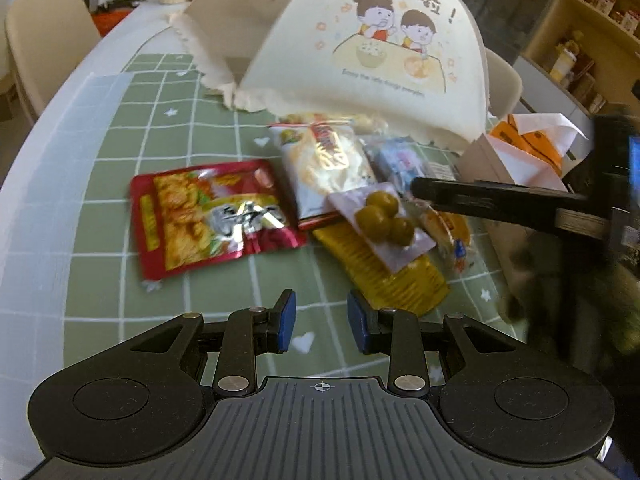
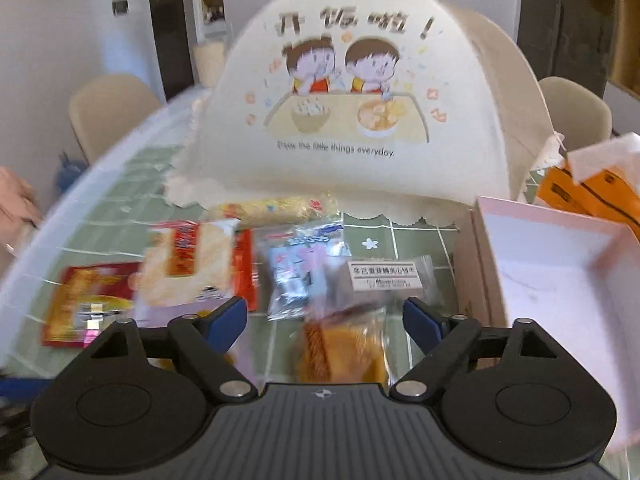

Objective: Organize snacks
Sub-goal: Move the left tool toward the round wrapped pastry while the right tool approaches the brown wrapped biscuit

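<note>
Several snack packets lie on the green checked table mat (image 1: pixel 100 200). In the left wrist view a red packet (image 1: pixel 208 216) is on the left, beside a white rice-cracker pack (image 1: pixel 324 168), a green plum packet (image 1: pixel 384 220) and a yellow packet (image 1: pixel 392 276). My left gripper (image 1: pixel 322 320) hovers just in front of them, its jaws drawn close with nothing between. My right gripper (image 2: pixel 324 316) stands open above an orange cake packet (image 2: pixel 340 348), pads not touching it. Beyond it lie a labelled packet (image 2: pixel 384 276) and a blue-pink pack (image 2: pixel 300 268). An open pink box (image 2: pixel 560 280) sits to the right.
A cream dome-shaped food cover (image 2: pixel 344 100) with a cartoon print stands behind the snacks. An orange paper bag (image 2: pixel 592 192) is behind the box. Beige chairs (image 2: pixel 108 112) surround the rounded table edge. The right gripper's black finger (image 1: pixel 480 200) crosses the left wrist view.
</note>
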The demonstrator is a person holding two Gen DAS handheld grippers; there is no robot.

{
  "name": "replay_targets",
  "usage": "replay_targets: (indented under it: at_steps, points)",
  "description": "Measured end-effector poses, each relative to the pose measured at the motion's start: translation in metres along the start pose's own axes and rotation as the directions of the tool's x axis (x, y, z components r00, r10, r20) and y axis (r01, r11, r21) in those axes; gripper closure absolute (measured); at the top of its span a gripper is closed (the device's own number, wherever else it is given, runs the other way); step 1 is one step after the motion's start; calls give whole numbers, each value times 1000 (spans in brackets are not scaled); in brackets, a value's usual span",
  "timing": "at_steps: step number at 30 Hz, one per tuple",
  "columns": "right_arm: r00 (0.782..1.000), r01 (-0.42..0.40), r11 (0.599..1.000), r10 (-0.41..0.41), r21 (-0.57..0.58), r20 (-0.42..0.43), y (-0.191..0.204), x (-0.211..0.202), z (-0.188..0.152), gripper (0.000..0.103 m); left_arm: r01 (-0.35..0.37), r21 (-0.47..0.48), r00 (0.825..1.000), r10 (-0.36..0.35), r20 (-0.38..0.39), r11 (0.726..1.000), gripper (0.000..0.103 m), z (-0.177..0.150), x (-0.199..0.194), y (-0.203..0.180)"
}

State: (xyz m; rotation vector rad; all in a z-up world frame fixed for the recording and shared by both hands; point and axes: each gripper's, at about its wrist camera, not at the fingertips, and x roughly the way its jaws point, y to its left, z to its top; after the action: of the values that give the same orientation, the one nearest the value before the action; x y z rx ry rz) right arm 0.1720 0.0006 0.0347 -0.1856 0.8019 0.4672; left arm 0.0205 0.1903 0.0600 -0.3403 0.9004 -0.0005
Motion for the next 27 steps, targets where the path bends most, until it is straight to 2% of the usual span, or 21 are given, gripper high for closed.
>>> replay_targets:
  at_steps: [1,3,5,7,8,10,11,12,13,15,16,18,20,22,24,26,27]
  points:
    - [999,9,1000,-9,3,-31,1,8,-1,34,4,-5,1000,-4,4,1000,70,-2,-3,4]
    - [997,-5,999,8,44,-79,1,14,-4,36,9,-28,1000,-8,17,1000,70,-4,-9,13]
    - [988,-92,992,101,85,-119,3,4,-3,36,18,-66,999,-16,29,998,70,-5,-11,23]
    - [958,-236,965,251,115,-137,3,-9,3,39,41,-100,998,-37,41,994,70,-6,-11,30]
    - [959,-240,963,254,122,-125,2,-15,9,38,51,-113,998,-45,49,992,70,-7,-11,33]
    - [986,-110,980,129,165,-110,-5,-19,24,36,63,-128,996,-55,64,990,70,-7,-9,36]
    - [989,-24,974,56,225,-136,-12,-14,30,35,72,-141,996,-62,70,987,70,-7,-7,38]
    - [984,54,954,0,296,-177,-19,-7,33,35,80,-155,995,-69,74,985,70,-8,-6,39]
    - [977,101,922,-21,373,-213,-26,1,34,35,90,-168,994,-77,78,982,70,-9,-4,40]
    - [969,141,844,-11,517,-247,-36,14,31,35,101,-184,993,-87,81,978,70,-11,-3,42]
    - [967,166,816,-26,553,-252,-36,17,30,36,100,-185,993,-87,80,978,70,-12,-3,42]
    - [967,223,791,-105,569,-233,-28,25,30,36,90,-183,994,-76,80,979,70,-14,-7,44]
    - [955,286,790,-191,543,-225,-19,36,31,36,75,-192,995,-59,84,979,70,-15,-12,49]
    - [956,289,779,-209,557,-206,-21,37,25,36,64,-200,995,-47,87,978,70,-17,-16,54]
    - [962,269,794,-198,545,-187,-22,33,24,44,51,-206,996,-33,88,977,70,-17,-19,57]
    - [976,208,842,-145,498,-162,-17,27,24,72,40,-206,996,-22,86,978,70,-17,-21,58]
    - [982,167,873,-105,459,-158,-13,23,21,78,36,-205,996,-19,84,978,70,-16,-21,57]
